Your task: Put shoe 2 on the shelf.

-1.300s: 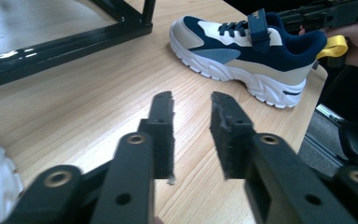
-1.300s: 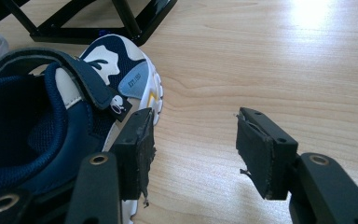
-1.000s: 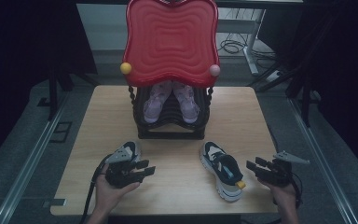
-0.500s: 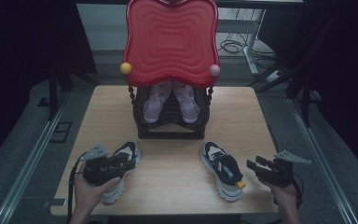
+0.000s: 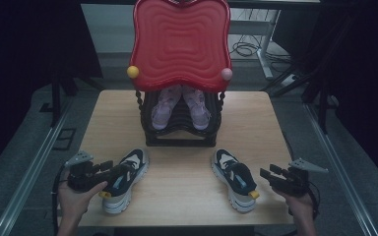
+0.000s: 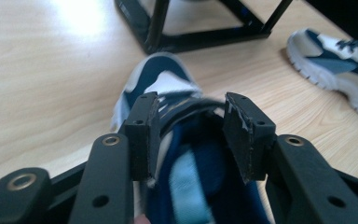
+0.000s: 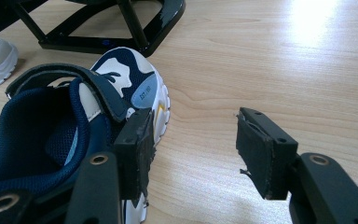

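Your left hand-held gripper [image 5: 120,169] has slid left, and the left shoe [image 5: 123,179] moved with it. Its jaws sit around the shoe's heel, perhaps gripping. Your right hand-held gripper [image 5: 266,175] rests wide open and empty beside the right shoe [image 5: 234,179] on the counter [image 5: 182,162].

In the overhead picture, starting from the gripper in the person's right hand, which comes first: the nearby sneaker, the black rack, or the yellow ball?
From the right gripper:
1. Right sneaker, just beside it at the table's front.
2. Black rack, mid-table, farther back.
3. Yellow ball, far back left, on the red panel's edge.
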`<state>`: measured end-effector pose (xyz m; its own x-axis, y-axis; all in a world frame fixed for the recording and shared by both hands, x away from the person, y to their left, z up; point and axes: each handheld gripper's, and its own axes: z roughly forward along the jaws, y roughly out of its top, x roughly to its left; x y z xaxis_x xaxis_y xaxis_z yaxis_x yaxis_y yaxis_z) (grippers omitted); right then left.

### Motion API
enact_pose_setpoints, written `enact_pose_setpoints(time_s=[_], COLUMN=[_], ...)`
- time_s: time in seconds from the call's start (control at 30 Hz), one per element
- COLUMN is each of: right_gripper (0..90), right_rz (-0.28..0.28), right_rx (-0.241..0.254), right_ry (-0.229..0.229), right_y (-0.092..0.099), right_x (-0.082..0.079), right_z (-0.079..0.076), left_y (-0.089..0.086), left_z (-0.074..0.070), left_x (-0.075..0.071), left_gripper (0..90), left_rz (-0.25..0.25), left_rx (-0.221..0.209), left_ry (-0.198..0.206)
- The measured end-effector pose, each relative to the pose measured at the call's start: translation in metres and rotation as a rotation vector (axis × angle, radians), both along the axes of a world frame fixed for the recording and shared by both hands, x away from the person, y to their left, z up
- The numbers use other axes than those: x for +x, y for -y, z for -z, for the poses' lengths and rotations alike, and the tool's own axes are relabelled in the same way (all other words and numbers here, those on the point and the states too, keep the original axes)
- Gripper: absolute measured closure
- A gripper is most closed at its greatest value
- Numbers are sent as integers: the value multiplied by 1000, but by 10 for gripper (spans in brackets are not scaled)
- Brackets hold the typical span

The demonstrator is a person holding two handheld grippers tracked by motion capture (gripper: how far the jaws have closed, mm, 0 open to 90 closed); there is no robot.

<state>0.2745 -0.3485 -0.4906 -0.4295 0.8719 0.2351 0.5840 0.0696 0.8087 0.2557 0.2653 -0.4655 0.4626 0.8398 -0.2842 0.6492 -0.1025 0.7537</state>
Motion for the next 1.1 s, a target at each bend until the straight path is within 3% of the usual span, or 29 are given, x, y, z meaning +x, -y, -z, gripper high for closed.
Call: enact_pose_setpoints(time_s=[0.23, 0.37, 0.7, 0.8, 1.1], right_gripper=[461, 461, 461, 462, 461], right_rz=[-5, -4, -13, -30, -142], right_rx=[-3, -2, 0, 24, 12], right_ry=[-1, -1, 8, 16, 24], right_y=[-2, -2, -4, -6, -30], right_x=[1, 1, 0, 0, 5], right_z=[0, 0, -4, -8, -27], left_y=[-6, -10, -7, -6, -5], left_z=[13, 15, 16, 18, 17], left_x=[7, 9, 9, 11, 12], left_gripper=[578, 601, 610, 610, 634], left_rz=[-12, 12, 35, 42, 59], left_rx=[31, 1, 62, 64, 91], left_ry=[-44, -53, -68, -76, -78])
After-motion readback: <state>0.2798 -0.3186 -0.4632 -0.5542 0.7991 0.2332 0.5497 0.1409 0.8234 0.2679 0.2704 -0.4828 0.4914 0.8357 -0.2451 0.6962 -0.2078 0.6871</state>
